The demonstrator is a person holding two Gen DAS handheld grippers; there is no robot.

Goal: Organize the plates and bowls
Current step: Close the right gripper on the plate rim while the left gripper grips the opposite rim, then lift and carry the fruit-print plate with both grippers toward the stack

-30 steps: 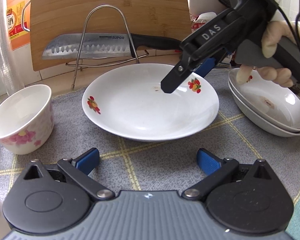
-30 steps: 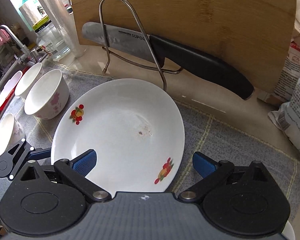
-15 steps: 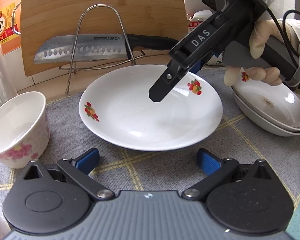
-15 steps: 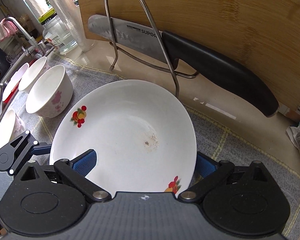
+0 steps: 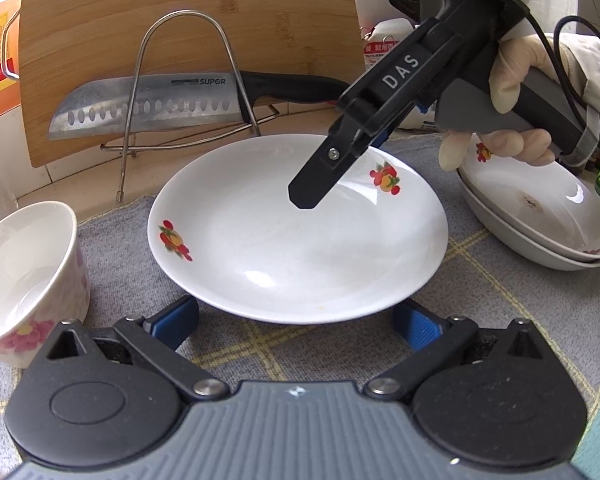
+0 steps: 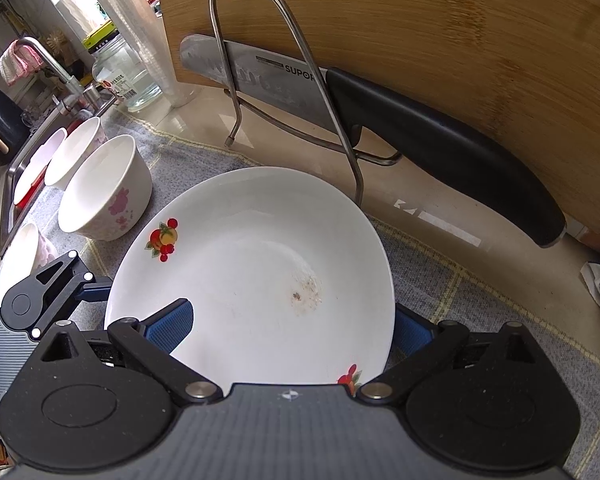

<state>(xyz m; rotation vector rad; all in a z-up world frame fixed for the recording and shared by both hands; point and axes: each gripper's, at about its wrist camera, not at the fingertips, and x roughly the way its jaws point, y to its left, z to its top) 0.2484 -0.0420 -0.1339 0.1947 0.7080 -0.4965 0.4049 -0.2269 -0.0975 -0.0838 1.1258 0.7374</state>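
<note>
A white plate with fruit prints [image 5: 300,248] [image 6: 260,280] lies on the grey mat. My left gripper [image 5: 296,322] is open, its blue pads on either side of the plate's near rim. My right gripper [image 6: 292,330] is open and straddles the plate's right rim, one pad over the inside, one outside; it shows above the plate in the left wrist view [image 5: 332,164]. A floral bowl [image 5: 24,276] [image 6: 104,192] stands left of the plate. Two stacked plates [image 5: 540,220] sit on the right.
A wire rack [image 5: 184,92] holds a knife [image 6: 380,128] before a wooden cutting board [image 6: 420,40] behind the plate. More bowls [image 6: 72,152] stand by the sink [image 6: 8,188] at the left. A glass jar [image 6: 124,76] and packets [image 5: 388,44] line the back.
Both grippers moved closer to the plate. The left pads now flank its near rim, and the right gripper came down over its right rim.
</note>
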